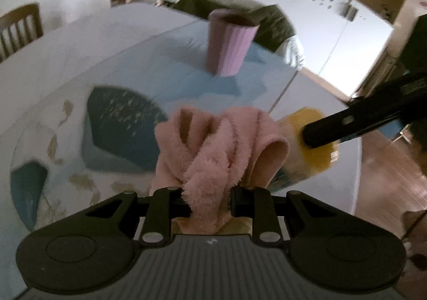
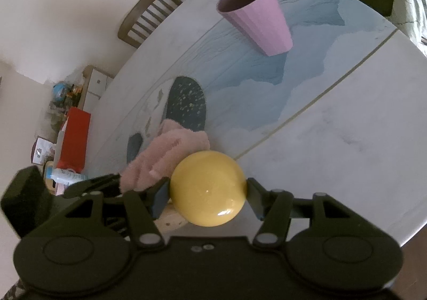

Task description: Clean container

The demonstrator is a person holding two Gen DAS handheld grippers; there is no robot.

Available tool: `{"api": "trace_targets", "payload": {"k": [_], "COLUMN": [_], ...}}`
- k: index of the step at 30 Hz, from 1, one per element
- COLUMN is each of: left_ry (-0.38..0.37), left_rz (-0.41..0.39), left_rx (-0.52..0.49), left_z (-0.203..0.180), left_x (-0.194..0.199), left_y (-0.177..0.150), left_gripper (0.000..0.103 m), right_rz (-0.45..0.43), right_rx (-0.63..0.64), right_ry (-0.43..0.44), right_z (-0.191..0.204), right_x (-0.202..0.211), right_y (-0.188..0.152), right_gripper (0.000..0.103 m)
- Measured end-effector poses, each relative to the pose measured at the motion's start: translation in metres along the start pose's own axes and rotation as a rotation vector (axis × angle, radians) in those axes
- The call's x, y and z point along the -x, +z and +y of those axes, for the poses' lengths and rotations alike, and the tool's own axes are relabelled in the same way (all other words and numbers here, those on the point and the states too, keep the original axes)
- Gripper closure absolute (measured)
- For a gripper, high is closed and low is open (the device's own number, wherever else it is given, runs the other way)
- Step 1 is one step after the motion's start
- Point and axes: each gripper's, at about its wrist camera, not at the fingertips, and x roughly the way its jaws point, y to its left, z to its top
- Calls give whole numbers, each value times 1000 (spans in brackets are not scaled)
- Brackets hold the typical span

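Currently the left tongs (image 1: 210,201) pinch a pink terry cloth (image 1: 213,145), while the right tongs (image 2: 208,190) clamp a yellow container (image 2: 208,188) just beside it on the right. Cloth and container hover close together above the tabletop (image 2: 333,140), well short of the pink cup (image 2: 256,14).

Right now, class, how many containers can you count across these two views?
2. A pink cup stands upright on the table; a yellow container is gripped in the right gripper. Others may be hidden.

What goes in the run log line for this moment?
left gripper: shut on pink cloth | right gripper: shut on yellow container | pink cup: on table, untouched
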Motion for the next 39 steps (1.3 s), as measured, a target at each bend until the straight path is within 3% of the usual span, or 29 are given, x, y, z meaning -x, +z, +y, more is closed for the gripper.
{"api": "trace_targets", "payload": {"k": [8, 15, 20, 29, 39], "left_ry": [8, -72, -132, -103, -22], "left_rz": [-30, -103, -121, -74, 0], "left_rx": [76, 38, -17, 25, 107], "left_z": [7, -25, -51, -43, -4], "left_x": [20, 54, 58, 29, 13], "left_y": [-10, -7, 2, 0, -14], "left_gripper": [80, 80, 80, 80, 80], "right_rz": [0, 2, 11, 43, 84], "right_rx": [-90, -190, -232, -277, -201], "right_ry": [22, 14, 1, 1, 12], "right_z": [-14, -20, -11, -6, -1], "right_x": [1, 0, -7, -17, -20], "right_y": [4, 12, 16, 19, 15], "right_gripper": [43, 43, 43, 43, 43]}}
